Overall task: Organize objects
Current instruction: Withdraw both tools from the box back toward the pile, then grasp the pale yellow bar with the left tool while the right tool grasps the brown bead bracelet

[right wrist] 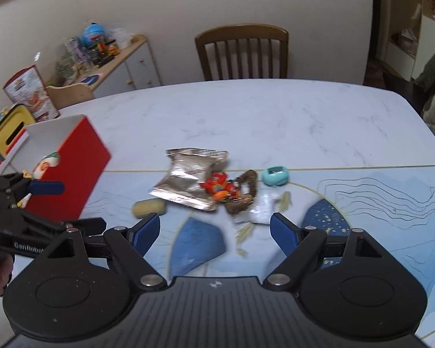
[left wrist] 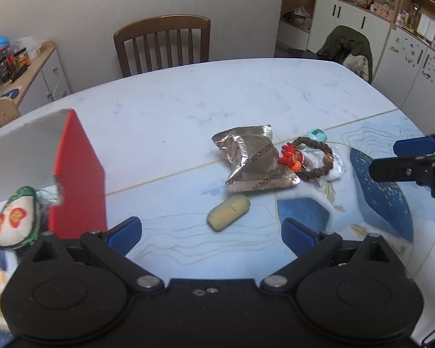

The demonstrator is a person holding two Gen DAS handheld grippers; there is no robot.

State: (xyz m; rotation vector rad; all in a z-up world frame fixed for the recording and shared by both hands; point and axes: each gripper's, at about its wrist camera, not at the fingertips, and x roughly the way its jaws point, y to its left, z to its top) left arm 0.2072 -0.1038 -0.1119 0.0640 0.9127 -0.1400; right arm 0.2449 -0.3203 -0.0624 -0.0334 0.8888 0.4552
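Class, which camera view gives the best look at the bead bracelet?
The left wrist view: the bead bracelet shows as a sharp, open ring beside the silver snack packet. The right wrist view shows it blurred and bunched, its shape unclear.

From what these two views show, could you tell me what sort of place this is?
Most likely a home dining room: a marble-look dining table with a wooden slat-back chair behind it, a low sideboard crowded with toys and jars, and a fridge dotted with magnets.

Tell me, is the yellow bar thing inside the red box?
No, the yellow bar lies on the table outside the red box, just below the crinkled silver packet.
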